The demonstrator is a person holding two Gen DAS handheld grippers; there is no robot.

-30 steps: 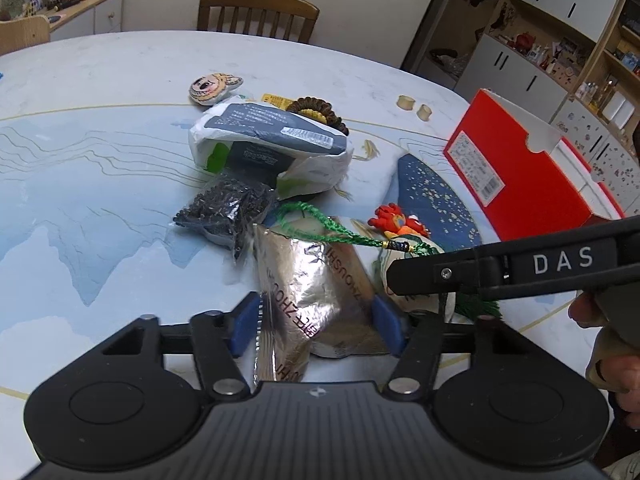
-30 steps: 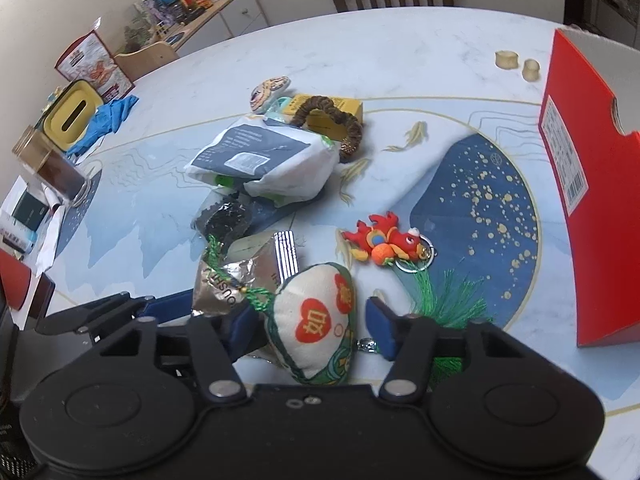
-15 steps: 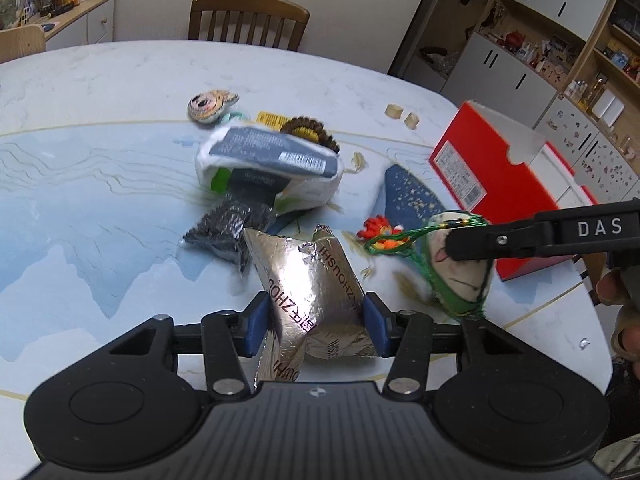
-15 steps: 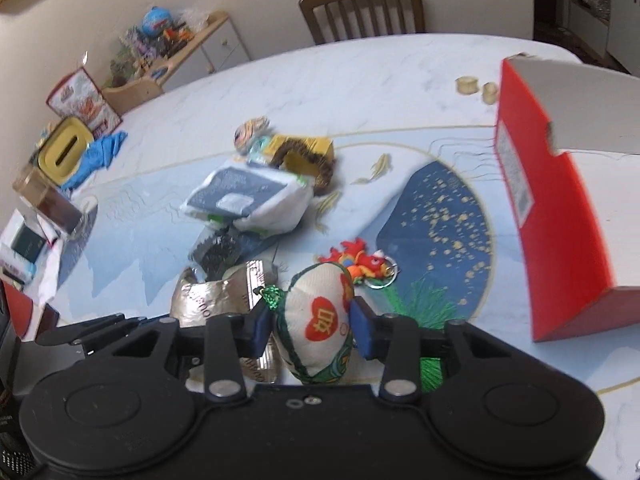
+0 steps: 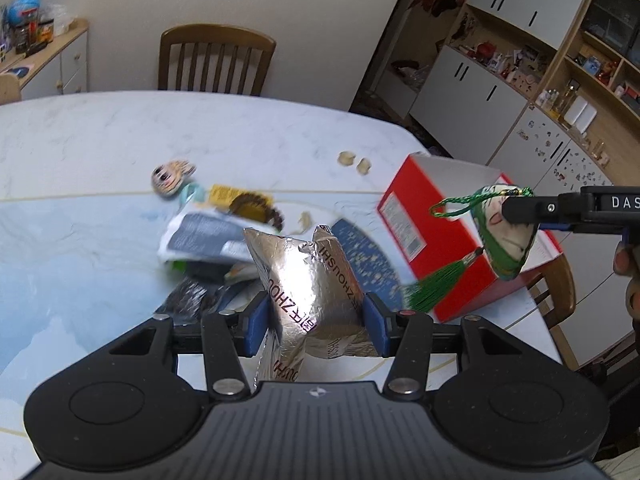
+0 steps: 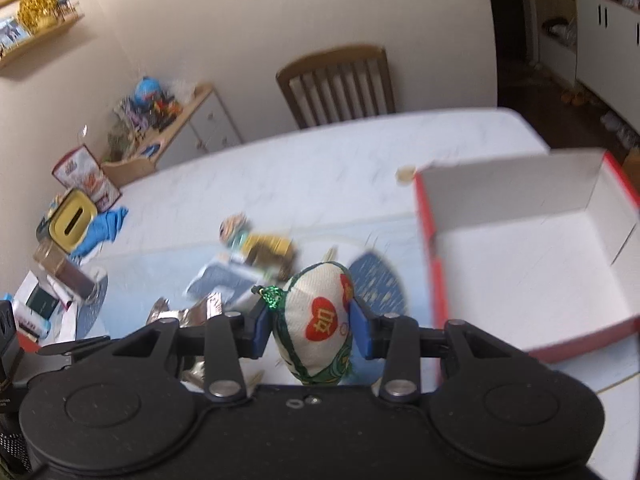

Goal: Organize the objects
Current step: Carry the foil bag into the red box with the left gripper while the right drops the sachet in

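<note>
My left gripper (image 5: 314, 326) is shut on a crinkled silver foil packet (image 5: 308, 288) and holds it above the table. My right gripper (image 6: 312, 326) is shut on a white embroidered sachet (image 6: 316, 324) with red hearts and green trim. In the left wrist view that sachet (image 5: 502, 236) hangs in the air in front of the red box (image 5: 424, 232), its green tassel (image 5: 430, 286) dangling. The red box (image 6: 432, 276) stands open at the right, its white inside bare. A white-and-grey pouch (image 5: 200, 236), a bead bracelet (image 5: 260, 208) and a round cartoon charm (image 5: 170, 174) lie on the table.
The table (image 5: 80, 140) has a blue landscape print. A wooden chair (image 5: 214, 62) stands at its far side. Two small beige rolls (image 5: 354, 160) lie near the box. A yellow tin (image 6: 74, 222), a blue cloth (image 6: 102, 228) and small boxes sit at the table's left end. Cabinets (image 5: 480, 92) line the right.
Both grippers closed on their objects and rose from the table. The foil packet and the sachet came up with them; the sachet moved right, toward the red box.
</note>
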